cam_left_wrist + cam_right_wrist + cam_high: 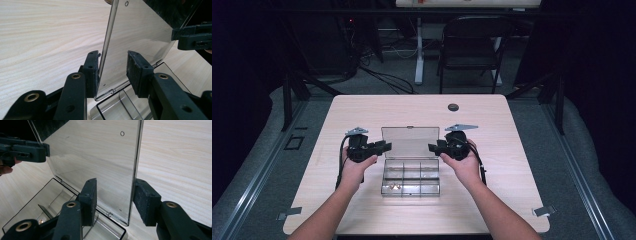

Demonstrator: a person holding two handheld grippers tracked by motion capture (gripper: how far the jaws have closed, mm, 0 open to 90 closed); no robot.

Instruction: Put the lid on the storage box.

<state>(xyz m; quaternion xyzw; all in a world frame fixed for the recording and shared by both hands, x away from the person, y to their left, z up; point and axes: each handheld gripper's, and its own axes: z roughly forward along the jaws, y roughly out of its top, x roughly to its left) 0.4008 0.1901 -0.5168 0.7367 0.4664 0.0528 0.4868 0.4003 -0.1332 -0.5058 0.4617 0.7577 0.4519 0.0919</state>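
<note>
Flanking one clear box (410,181) — two claws, six compartments, raised lid (410,142).

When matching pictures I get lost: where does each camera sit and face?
High view: above the person's side, facing forward and down on the pale wooden table; forearms, left gripper, right gripper.
Left gripper view: on that gripper, facing the clear plastic lid edge-on; own jaws.
Right gripper view: likewise, opposite edge.
Shared: lid, other gripper.

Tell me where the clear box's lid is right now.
In the high view the lid stands open at table centre, hinged behind the compartment box, with the left claw and right claw at its side edges.
</note>
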